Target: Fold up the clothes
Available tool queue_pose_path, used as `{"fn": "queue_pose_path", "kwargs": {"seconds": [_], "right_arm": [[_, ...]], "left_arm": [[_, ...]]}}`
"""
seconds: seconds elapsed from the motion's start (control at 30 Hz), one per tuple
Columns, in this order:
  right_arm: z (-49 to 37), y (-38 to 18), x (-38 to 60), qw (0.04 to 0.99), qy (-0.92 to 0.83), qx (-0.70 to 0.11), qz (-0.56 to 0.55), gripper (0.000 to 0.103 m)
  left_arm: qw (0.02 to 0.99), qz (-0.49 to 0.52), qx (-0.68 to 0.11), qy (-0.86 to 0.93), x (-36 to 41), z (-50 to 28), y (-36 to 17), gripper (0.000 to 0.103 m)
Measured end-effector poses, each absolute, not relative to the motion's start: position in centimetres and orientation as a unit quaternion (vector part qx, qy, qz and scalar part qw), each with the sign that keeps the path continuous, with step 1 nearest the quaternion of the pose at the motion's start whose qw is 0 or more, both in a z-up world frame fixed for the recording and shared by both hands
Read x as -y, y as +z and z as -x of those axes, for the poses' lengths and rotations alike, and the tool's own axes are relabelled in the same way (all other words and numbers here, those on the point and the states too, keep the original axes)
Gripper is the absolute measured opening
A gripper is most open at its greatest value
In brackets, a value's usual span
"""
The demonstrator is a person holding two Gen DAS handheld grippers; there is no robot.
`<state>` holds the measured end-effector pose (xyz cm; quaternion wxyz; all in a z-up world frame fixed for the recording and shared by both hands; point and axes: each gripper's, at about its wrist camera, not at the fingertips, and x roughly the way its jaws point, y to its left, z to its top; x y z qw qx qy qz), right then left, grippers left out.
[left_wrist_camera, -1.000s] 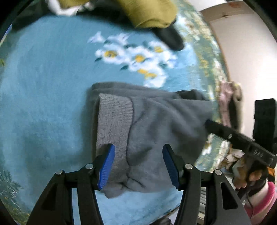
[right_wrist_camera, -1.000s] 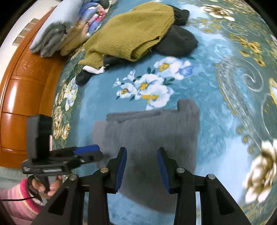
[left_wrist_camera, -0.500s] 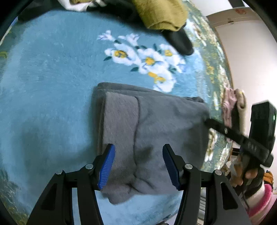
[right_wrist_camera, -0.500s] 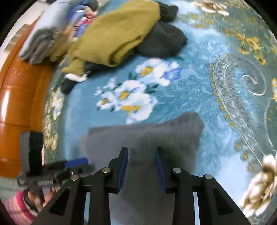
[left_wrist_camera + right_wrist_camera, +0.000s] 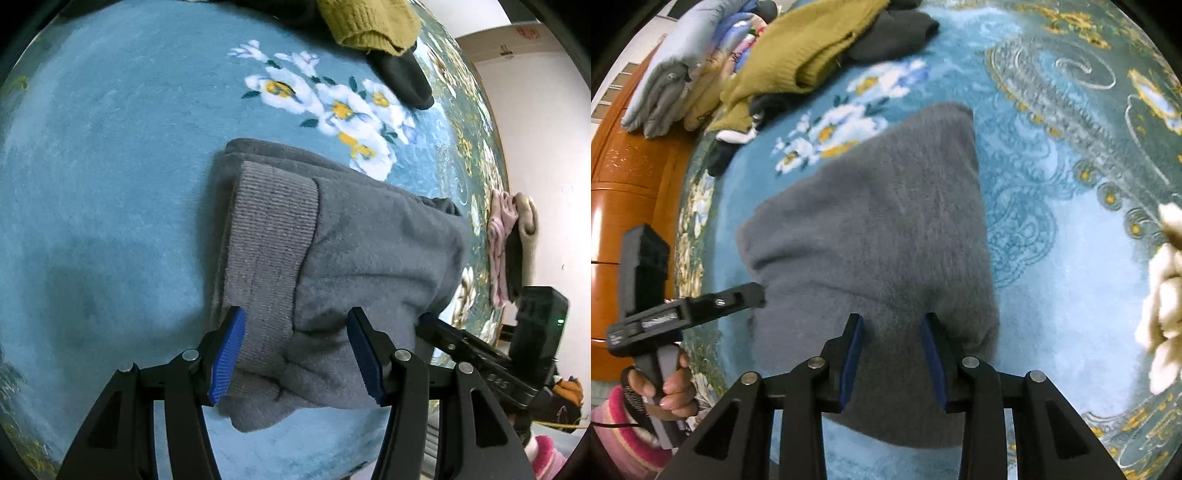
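Note:
A folded grey fleece garment [image 5: 369, 251] lies on the blue flowered carpet [image 5: 92, 184], its ribbed cuff [image 5: 273, 236] folded over at the left. My left gripper [image 5: 295, 350] hangs open over the garment's near edge, one pad by the cuff and cloth between the fingers. In the right wrist view the same garment [image 5: 879, 221] fills the middle. My right gripper [image 5: 892, 350] is low over its near end, jaws narrowly open with grey cloth between them, not clamped. Each gripper shows in the other's view: the right gripper [image 5: 480, 354] and the left gripper [image 5: 701, 306], held by a hand [image 5: 672, 391].
An olive knit sweater [image 5: 805, 48] and a dark garment [image 5: 890, 33] lie at the far side of the carpet. Folded clothes [image 5: 672, 74] are stacked against orange wooden furniture [image 5: 624, 177]. A pink and beige cloth pile [image 5: 506, 236] sits by the white wall [image 5: 546, 147].
My right gripper has come down and forward onto the grey garment, which now looks much larger in its view. The left gripper has stayed almost in place over the cuff end.

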<state>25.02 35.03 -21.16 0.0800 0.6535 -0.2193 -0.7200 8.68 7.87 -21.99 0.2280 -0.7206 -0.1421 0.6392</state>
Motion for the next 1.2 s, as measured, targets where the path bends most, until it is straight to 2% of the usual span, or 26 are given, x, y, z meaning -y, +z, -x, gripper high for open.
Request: {"fn": "queue_pose_path", "kwargs": {"seconds": [0.07, 0.1, 0.17, 0.3, 0.43, 0.57, 0.7, 1.0, 1.03, 1.1, 1.13, 1.2], "right_arm": [[-24.9, -20.4, -35.0, 0.083, -0.72, 0.219, -0.653, 0.037], [-25.1, -19.7, -35.1, 0.09, -0.723, 0.221, -0.649, 0.038], [-25.5, -18.5, -35.6, 0.098, -0.729, 0.227, -0.639, 0.046], [-26.3, -17.9, -37.6, 0.086, -0.732, 0.256, -0.625, 0.06], [-26.2, -19.8, -39.6, 0.073, -0.713, 0.319, -0.62, 0.066], [-25.0, -21.6, -39.9, 0.074, -0.703, 0.348, -0.615, 0.071], [-23.9, -23.0, -40.3, 0.082, -0.698, 0.354, -0.617, 0.073], [-22.6, -24.9, -39.8, 0.086, -0.683, 0.367, -0.625, 0.072], [-22.6, -24.9, -39.7, 0.083, -0.683, 0.369, -0.626, 0.072], [-22.6, -24.9, -39.6, 0.078, -0.682, 0.371, -0.626, 0.07], [-22.6, -24.9, -39.6, 0.074, -0.681, 0.373, -0.626, 0.068], [-22.6, -24.8, -39.6, 0.068, -0.679, 0.374, -0.628, 0.062]], "left_arm": [[0.225, 0.716, 0.151, 0.643, -7.1, -8.9, -21.2, 0.062], [0.219, 0.715, 0.156, 0.645, -6.5, -9.0, -21.0, 0.072], [0.205, 0.717, 0.171, 0.644, -5.2, -9.4, -21.0, 0.081], [0.177, 0.74, 0.188, 0.621, -3.6, -9.9, -22.8, 0.081], [0.186, 0.745, 0.204, 0.607, -3.7, -9.5, -24.3, 0.081], [0.199, 0.743, 0.223, 0.598, -4.2, -8.4, -25.8, 0.081], [0.225, 0.738, 0.237, 0.59, -4.6, -7.9, -26.6, 0.094], [0.254, 0.716, 0.268, 0.593, -4.8, -8.2, -26.6, 0.091], [0.252, 0.716, 0.269, 0.594, -5.0, -8.2, -26.6, 0.089], [0.241, 0.717, 0.273, 0.594, -5.0, -7.9, -26.7, 0.072], [0.236, 0.717, 0.276, 0.595, -5.1, -7.7, -26.8, 0.07], [0.232, 0.718, 0.282, 0.592, -5.0, -7.8, -26.8, 0.059]]}}
